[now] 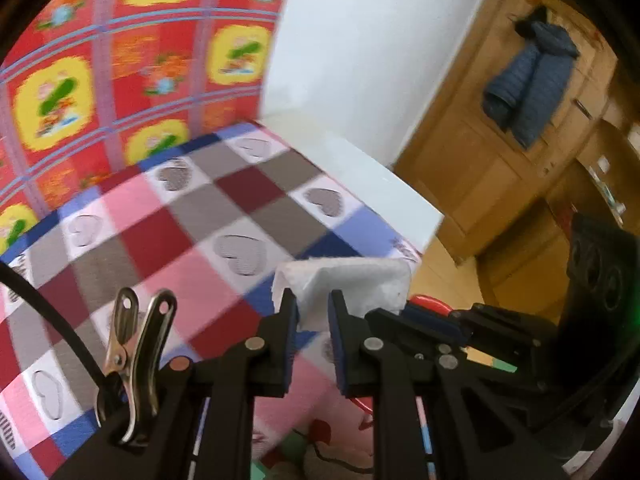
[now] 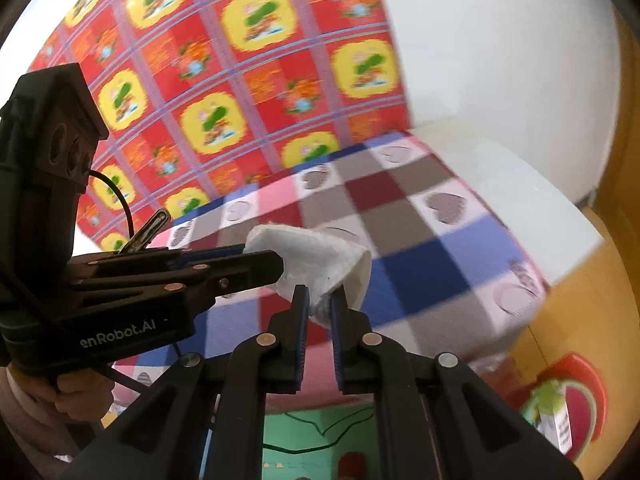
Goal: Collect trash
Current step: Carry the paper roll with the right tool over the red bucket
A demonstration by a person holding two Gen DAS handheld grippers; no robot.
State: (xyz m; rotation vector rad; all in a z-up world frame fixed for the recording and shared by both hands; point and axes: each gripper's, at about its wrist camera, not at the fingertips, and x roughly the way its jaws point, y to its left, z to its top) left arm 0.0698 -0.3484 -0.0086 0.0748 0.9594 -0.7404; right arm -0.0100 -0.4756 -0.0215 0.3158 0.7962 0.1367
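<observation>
White crumpled tissue was pinched by both nearly closed tongs, left gripper and right gripper, checkered heart-print bedspread at 10 o'clock.

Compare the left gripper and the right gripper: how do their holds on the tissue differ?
The left gripper pinches the white tissue at one end; the right gripper pinches its other end, lower down. In the right wrist view the left gripper lies sideways, coming in from the left, while the right gripper points straight ahead. Both are shut on the same tissue above the checked cloth.
</observation>
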